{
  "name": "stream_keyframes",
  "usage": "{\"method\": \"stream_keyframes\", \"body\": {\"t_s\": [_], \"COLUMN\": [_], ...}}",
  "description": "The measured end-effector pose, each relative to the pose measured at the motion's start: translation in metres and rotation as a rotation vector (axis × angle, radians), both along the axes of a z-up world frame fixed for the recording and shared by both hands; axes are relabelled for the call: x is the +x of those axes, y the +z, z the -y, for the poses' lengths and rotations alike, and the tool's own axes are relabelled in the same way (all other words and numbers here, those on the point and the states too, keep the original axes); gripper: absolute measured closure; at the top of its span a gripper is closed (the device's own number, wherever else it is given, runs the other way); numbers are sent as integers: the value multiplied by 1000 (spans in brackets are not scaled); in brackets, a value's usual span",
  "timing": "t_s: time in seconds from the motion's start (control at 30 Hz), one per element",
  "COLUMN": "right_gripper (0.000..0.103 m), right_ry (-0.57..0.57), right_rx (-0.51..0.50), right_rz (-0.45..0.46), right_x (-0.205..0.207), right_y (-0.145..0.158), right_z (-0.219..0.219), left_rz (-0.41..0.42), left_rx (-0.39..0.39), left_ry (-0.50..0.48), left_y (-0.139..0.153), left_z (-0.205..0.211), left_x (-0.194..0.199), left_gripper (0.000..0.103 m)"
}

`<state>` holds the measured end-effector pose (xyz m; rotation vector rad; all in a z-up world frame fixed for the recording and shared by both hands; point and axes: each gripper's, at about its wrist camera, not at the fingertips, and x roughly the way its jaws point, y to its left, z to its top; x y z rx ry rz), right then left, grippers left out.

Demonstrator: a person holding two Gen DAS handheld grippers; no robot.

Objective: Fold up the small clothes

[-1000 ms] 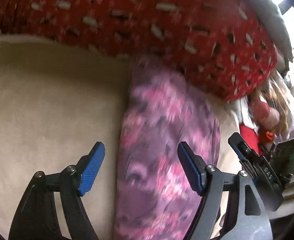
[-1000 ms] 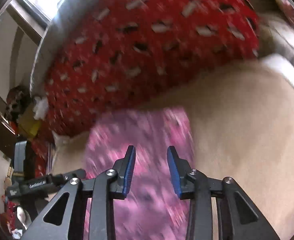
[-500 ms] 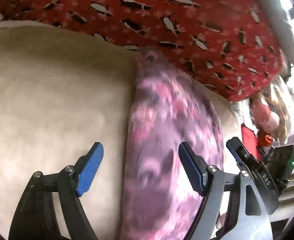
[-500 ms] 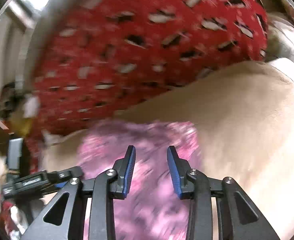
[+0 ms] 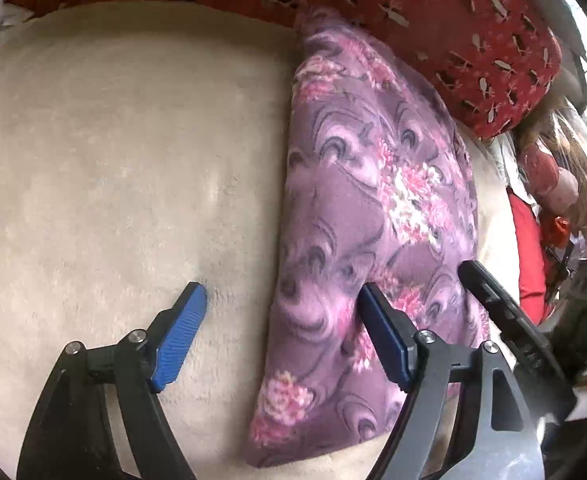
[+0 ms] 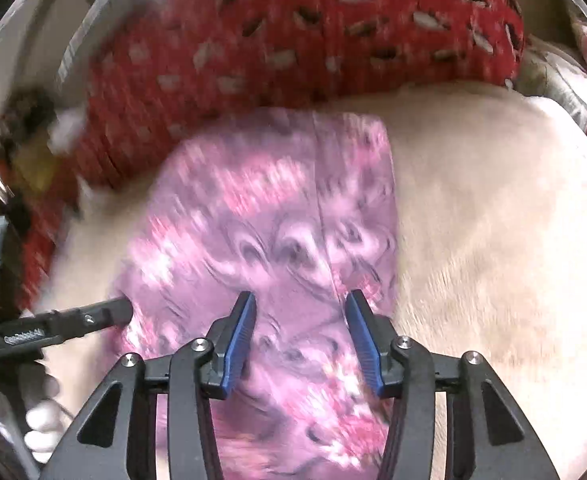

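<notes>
A purple garment with pink flowers (image 5: 369, 216) lies folded in a long strip on a cream fleece blanket (image 5: 113, 152); it also shows, blurred, in the right wrist view (image 6: 277, 220). My left gripper (image 5: 281, 320) is open wide, straddling the garment's left edge near its near end, holding nothing. My right gripper (image 6: 299, 328) is open over the garment's near part, empty. The right gripper's body shows in the left wrist view (image 5: 509, 320); the left gripper's finger shows in the right wrist view (image 6: 77, 320).
A red patterned pillow (image 5: 433, 12) lies along the far side, touching the garment's far end; it also shows in the right wrist view (image 6: 313, 24). A doll and red items (image 5: 553, 184) sit at the right. The cream blanket (image 6: 493, 220) spreads beside the garment.
Both grippers have moved nearer and lower over the garment. The right gripper's jaws have opened wider. The garment lies in the same place.
</notes>
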<state>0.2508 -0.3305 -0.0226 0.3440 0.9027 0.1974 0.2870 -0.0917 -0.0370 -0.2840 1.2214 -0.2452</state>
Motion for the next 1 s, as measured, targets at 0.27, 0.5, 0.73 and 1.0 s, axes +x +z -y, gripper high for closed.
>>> {"method": "stream_keyframes", "body": {"t_s": [0.27,0.5,0.73,1.0], "right_gripper": [54,53,53,52], "right_ry": [21,31,34,-2], "right_rx": [-99,-148,-134,-78], "right_rz": [-4,-12,0,61], "right_x": [-19,-19,-19,-21], "right_y": [14,1,0,11], "right_z": [-10,-12,-11,8], "left_rz": [-37,-26,-28,-39], "left_rx": [-1,28,21,-110], "left_ry": [8,-11,-15,-12], "left_y": [-5,-5,-7,6], "left_z": [-1,-1,2,-17], "left_x": [-14,-22,-20,-4], "left_gripper": [24,24,24,24]}}
